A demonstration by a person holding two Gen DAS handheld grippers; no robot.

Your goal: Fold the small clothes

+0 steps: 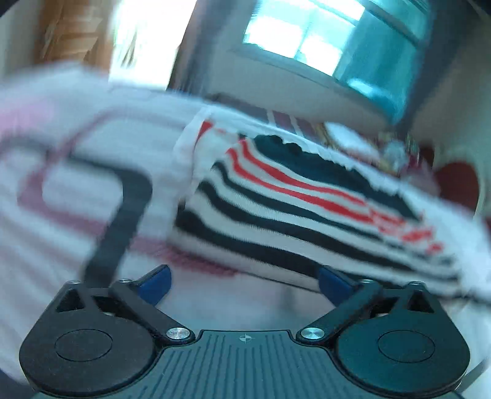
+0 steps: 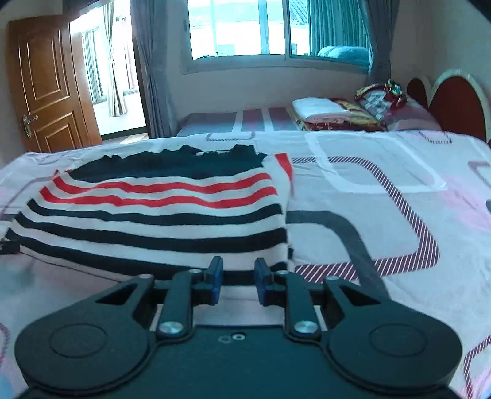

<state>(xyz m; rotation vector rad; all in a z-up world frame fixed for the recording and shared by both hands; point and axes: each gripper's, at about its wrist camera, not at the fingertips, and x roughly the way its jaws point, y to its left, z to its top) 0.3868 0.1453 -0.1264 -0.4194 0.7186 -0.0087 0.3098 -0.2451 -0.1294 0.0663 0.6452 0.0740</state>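
On the bed (image 2: 383, 190), which fills most of both views under a pale sheet patterned with rounded rectangles, the striped garment (image 2: 159, 208) lies folded flat, its black, red and white bands running across. Behind it stand a window (image 2: 239, 27) and a wooden door (image 2: 46, 83). The left gripper (image 1: 244, 284) stands wide just before the garment's near edge, nothing between its pads. The right gripper (image 2: 237, 282) is narrowly parted at the near hem, gripping nothing.
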